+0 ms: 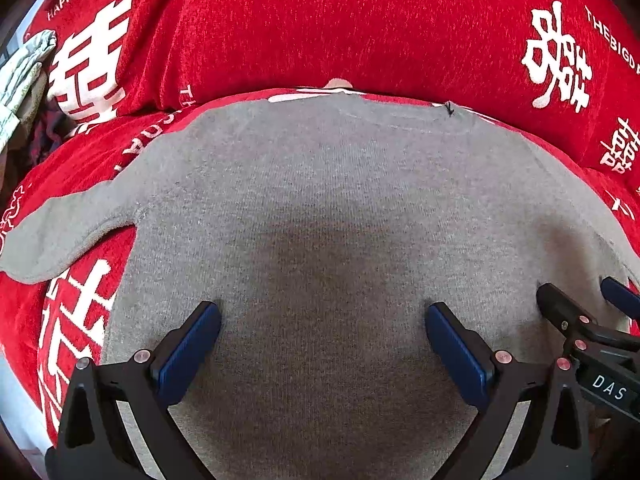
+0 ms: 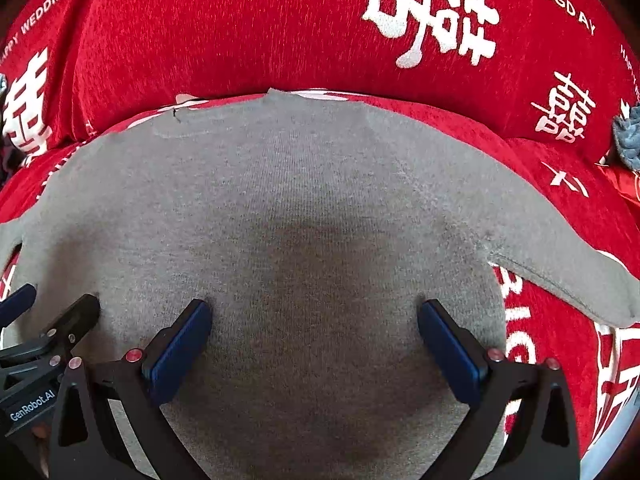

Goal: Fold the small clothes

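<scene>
Grey top (image 1: 328, 208) lay flat on the red cover (image 1: 320, 20), sleeves out. Left gripper (image 1: 323, 322) and right gripper (image 2: 314, 320) hovered side by side over the top's hem, both spread wide, nothing held.

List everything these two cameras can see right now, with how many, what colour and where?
grey knit top: one, grey, spread flat on the red cover, sleeves out to both sides
red cover: one, red with white characters and lettering, under and behind the top
pale crumpled cloth: one, greyish white, far left edge of the left view
blue-grey cloth: one, blue-grey, far right edge of the right view
left gripper: one, black with blue-padded fingers, open, over the lower part of the top
right gripper: one, black with blue-padded fingers, open, beside the left one over the same top
</scene>
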The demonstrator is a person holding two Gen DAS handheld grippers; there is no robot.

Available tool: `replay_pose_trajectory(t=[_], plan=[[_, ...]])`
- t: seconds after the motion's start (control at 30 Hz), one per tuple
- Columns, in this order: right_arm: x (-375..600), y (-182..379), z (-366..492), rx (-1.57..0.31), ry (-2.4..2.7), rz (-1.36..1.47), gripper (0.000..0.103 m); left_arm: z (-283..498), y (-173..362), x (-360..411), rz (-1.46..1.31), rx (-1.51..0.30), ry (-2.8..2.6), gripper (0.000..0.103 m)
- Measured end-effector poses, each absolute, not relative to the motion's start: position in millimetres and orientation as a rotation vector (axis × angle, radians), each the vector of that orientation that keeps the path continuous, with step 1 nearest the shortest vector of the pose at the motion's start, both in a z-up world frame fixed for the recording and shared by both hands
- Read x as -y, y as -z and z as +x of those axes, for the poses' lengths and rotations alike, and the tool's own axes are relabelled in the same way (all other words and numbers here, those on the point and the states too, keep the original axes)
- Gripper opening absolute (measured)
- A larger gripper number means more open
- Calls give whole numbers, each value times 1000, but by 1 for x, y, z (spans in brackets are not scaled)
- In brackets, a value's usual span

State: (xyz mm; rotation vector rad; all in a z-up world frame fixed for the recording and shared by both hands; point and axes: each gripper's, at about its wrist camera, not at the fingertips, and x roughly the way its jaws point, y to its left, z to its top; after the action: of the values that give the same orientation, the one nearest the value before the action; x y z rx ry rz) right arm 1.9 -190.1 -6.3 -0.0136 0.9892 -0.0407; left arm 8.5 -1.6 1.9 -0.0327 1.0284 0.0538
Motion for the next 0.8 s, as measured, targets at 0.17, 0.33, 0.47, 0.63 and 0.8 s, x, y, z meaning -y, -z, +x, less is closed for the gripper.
replay_pose_trajectory(t=[0.17, 0.33, 0.47, 0.63, 0.8], plan=[[188, 5, 3, -993, 41, -32, 103, 10, -4, 1, -33, -1052, -54, 103], [188, 0, 1, -996, 29, -50, 103, 11, -6, 2, -34, -1072, -62, 103], [185, -10, -7, -958, 20, -66, 103, 9, -7, 3, -34, -1053, -75, 103], [185, -17, -13, -924, 13, -79, 103, 8, -18, 14, 6, -1064, -82, 102], [196, -22, -15, -897, 29, -62, 103, 8, -35, 20, 14, -1029, -87, 102]])
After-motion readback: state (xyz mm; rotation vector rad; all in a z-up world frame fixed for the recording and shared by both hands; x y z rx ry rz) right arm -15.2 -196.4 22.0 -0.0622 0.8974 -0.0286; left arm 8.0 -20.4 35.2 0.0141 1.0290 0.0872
